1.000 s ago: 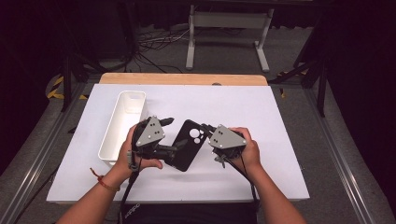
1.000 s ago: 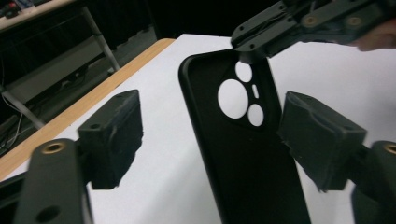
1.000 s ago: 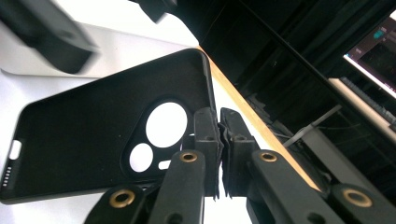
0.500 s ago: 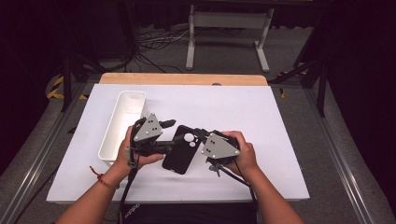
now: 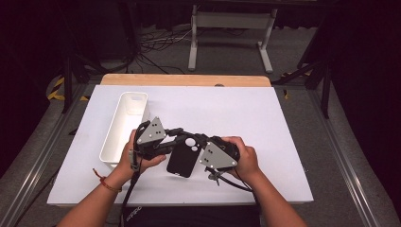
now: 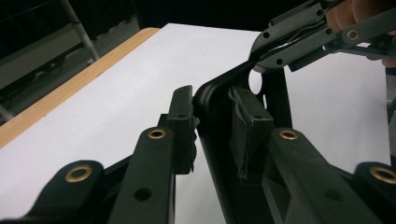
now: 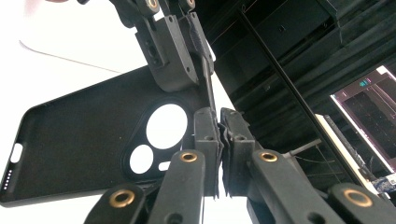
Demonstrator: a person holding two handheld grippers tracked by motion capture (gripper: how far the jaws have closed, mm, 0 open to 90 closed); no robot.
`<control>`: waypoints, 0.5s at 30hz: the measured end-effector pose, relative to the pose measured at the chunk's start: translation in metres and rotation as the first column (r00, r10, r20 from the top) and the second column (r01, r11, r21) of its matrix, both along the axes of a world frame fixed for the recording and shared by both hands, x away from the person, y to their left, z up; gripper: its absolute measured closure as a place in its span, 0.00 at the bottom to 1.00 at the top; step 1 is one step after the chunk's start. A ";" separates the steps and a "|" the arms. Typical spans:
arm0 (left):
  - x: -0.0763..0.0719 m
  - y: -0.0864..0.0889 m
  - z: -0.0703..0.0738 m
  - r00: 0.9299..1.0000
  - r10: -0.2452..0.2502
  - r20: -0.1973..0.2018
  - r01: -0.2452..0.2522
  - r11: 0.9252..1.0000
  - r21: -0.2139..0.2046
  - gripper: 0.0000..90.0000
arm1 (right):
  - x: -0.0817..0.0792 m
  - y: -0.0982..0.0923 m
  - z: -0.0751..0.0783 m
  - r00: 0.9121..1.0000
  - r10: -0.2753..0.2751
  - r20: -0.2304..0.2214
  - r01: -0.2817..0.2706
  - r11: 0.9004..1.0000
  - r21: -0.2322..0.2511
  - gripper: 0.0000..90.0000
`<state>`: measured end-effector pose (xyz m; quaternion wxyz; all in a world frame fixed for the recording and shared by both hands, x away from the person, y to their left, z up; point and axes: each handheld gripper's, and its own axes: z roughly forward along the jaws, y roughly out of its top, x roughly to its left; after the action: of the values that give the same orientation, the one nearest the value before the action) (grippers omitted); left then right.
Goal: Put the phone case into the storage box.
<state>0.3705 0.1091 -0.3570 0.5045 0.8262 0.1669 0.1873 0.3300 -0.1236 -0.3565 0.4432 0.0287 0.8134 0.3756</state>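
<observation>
Above the white bench (image 5: 265, 118), near its front edge, both claws pinch a black phone case (image 5: 182, 158): the left claw (image 5: 174, 140) grips its top corner, the right claw (image 5: 204, 144) clamps the adjoining edge; a white bin (image 5: 113, 142) stands just left

room dark | grey floor (image 5: 302, 52) | metal stand (image 5: 231, 28) | floor cables (image 5: 156, 45)

Both tongs, the left tongs (image 5: 177, 137) and the right tongs (image 5: 201, 141), are black with brass-coloured rivets, each topped by a grey three-cornered plate dotted with holes. Black cables trail back. A reddish band, possibly string, circles the left wrist (image 5: 105, 181).
</observation>
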 end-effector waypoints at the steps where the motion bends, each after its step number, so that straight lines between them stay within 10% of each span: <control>1: 0.000 0.001 0.000 1.000 0.000 0.002 0.000 1.000 -0.001 0.82 | 0.000 0.000 0.000 1.000 0.000 0.001 0.000 1.000 0.002 0.97; 15: -0.006 0.004 0.003 0.999 0.019 0.043 -0.017 0.998 -0.054 0.91 | 0.000 -0.001 -0.001 1.000 -0.008 0.019 0.007 0.999 0.042 0.94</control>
<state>0.3649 0.1133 -0.3544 0.5282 0.8066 0.1682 0.2052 0.3304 -0.1244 -0.3572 0.4517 0.0374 0.8009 0.3913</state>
